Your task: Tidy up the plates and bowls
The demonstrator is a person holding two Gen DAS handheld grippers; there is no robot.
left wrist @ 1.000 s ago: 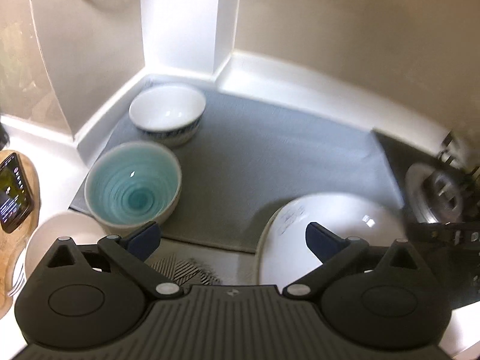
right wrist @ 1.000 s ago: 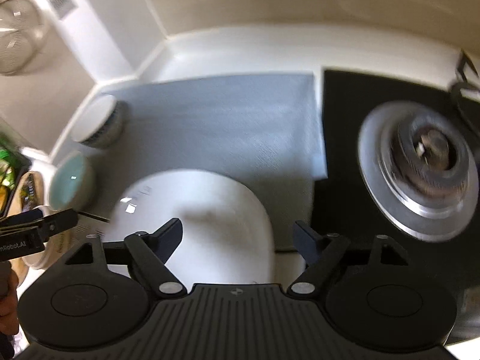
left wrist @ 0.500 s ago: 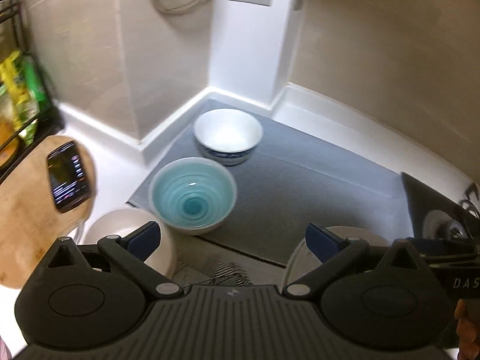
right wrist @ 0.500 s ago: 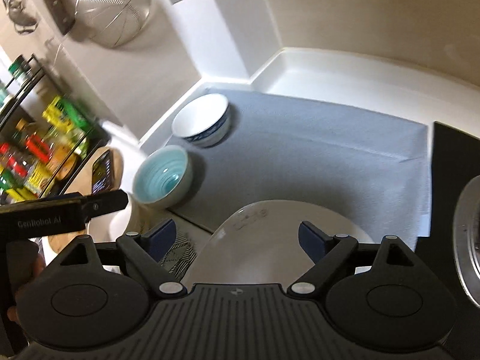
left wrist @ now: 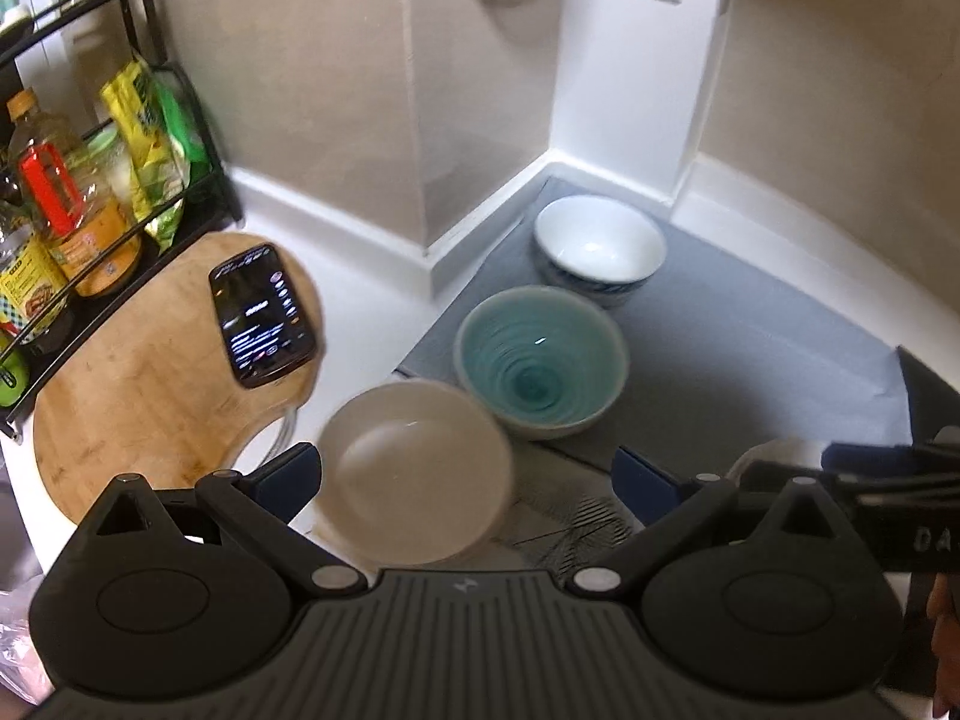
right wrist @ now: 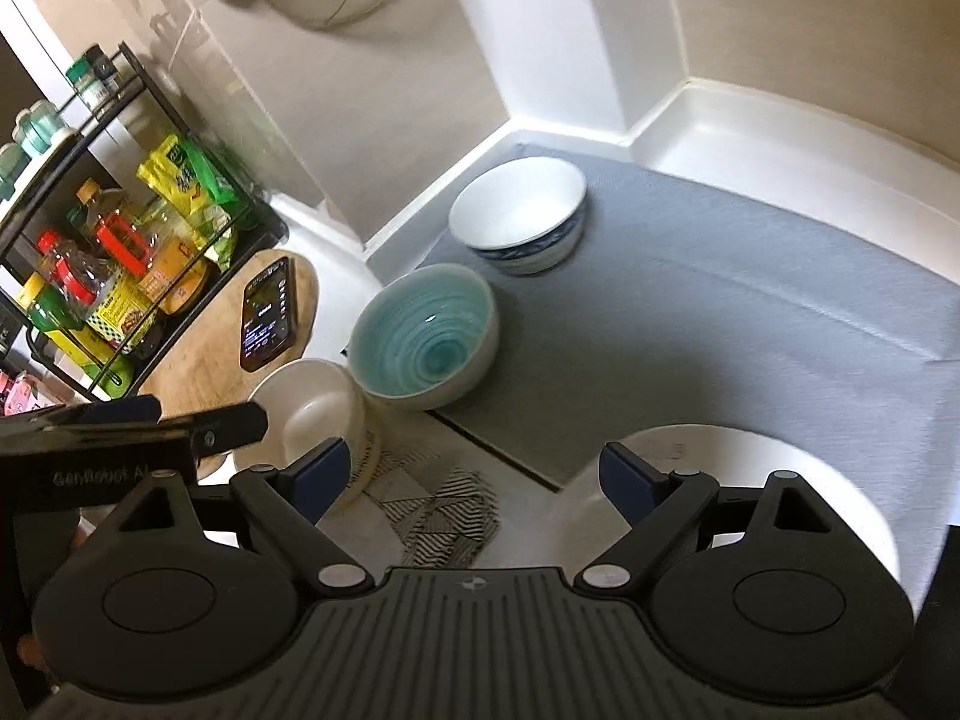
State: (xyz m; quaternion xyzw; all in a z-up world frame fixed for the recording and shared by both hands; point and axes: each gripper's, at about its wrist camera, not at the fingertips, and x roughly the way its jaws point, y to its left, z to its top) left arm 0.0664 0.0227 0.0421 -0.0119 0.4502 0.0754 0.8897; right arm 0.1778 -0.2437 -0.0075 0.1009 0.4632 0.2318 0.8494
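Three bowls stand in a row: a white bowl with a blue pattern [left wrist: 600, 246] [right wrist: 516, 210] in the mat's far corner, a teal bowl [left wrist: 540, 360] [right wrist: 426, 342] nearer on the mat, and a cream bowl [left wrist: 414, 468] [right wrist: 312, 408] off the mat. My left gripper [left wrist: 468, 480] [right wrist: 138, 426] is open above the cream bowl, its left finger close to the rim. A large white plate [right wrist: 750, 480] [left wrist: 780, 450] lies on the grey mat [right wrist: 720, 312]. My right gripper [right wrist: 474, 474] [left wrist: 870, 480] hangs open above the plate's left edge, holding nothing.
A patterned coaster [right wrist: 444, 504] lies in front of the mat. A phone [left wrist: 264, 315] rests on a round wooden board [left wrist: 138, 384]. A black wire rack [right wrist: 120, 252] with bottles and packets stands at the left. Walls close off the corner behind the bowls.
Both grippers have drawn back and up, swinging left away from the white plate; the cream bowl, board and rack have come into view. The right jaws stand a little wider.
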